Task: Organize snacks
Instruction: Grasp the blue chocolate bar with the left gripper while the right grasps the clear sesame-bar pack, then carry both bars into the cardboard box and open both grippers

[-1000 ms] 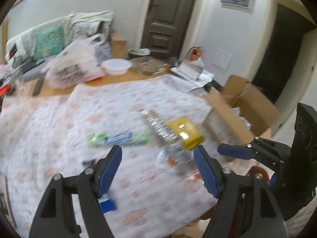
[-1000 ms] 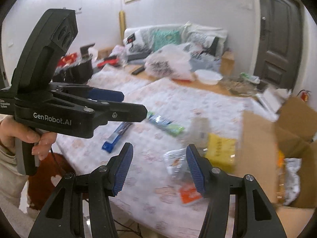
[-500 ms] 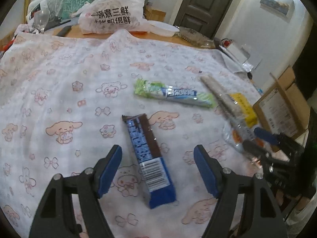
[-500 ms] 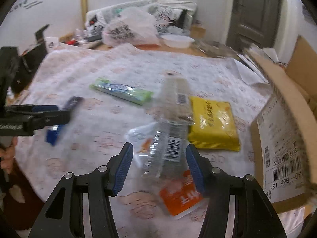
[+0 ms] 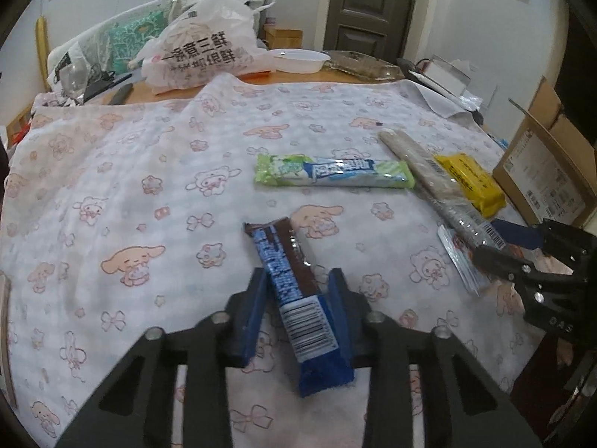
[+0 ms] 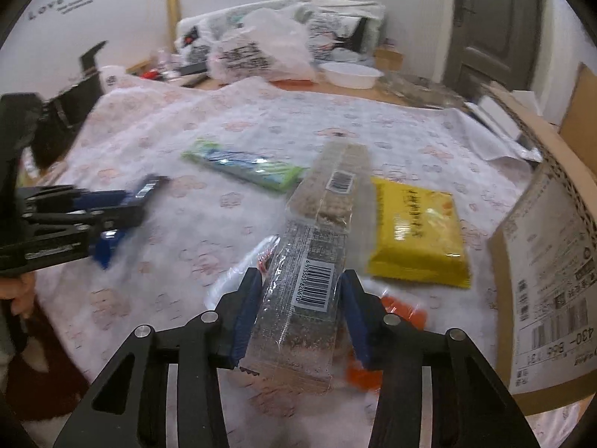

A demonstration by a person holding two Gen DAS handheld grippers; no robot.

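While my left gripper was closing its blue pads, they came in against the sides of the long blue-and-brown wrapped snack bar, which lay on the white tablecloth printed with pink cartoon dogs, its barcode end towards me and its far end pointing to about 11 o'clock. At 12 o'clock beyond it lay the green-and-blue foil-wrapped candy pack, crosswise and apart from the bar. My right gripper had also just narrowed, and its pads pressed both sides of the long clear plastic packet of brownish biscuits, which ran away from me towards 12 o'clock. Just right of that packet, at 2 o'clock, sat the flat yellow snack pouch; an orange sachet peeked out under my right finger. The brown cardboard box with shipping labels stood at 3 o'clock, at the cloth's edge.
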